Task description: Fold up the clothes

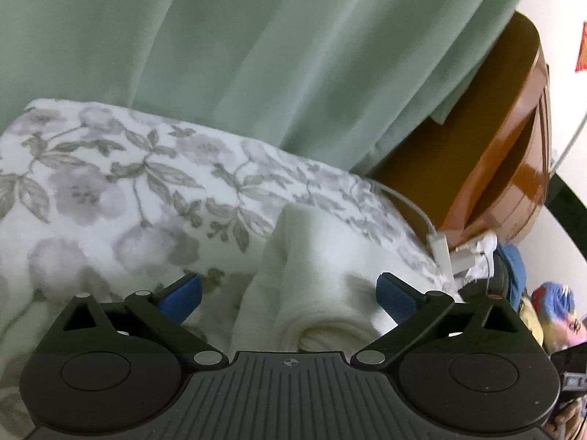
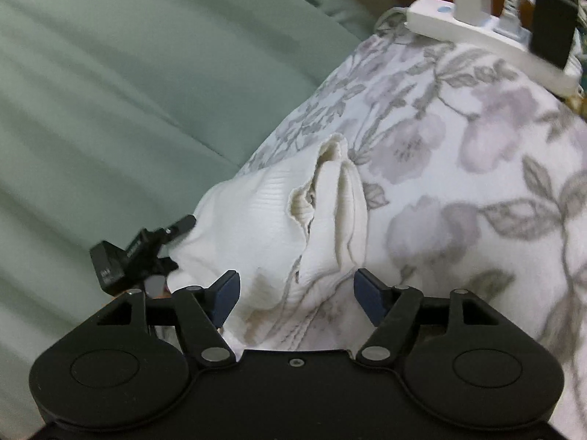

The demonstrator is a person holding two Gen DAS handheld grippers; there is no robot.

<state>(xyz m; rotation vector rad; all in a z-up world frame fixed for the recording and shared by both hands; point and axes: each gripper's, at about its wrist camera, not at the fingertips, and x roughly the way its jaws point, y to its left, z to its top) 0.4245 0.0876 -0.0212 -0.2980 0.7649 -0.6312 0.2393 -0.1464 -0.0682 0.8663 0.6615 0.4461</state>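
The left gripper is seen with jaws spread wide, nothing pinched, the bundled cream knit garment lying between them on the floral blanket. The garment is judged soft, light and limp, best taken at a ribbed edge. The right gripper is parted, unloaded, straddling its near fold.
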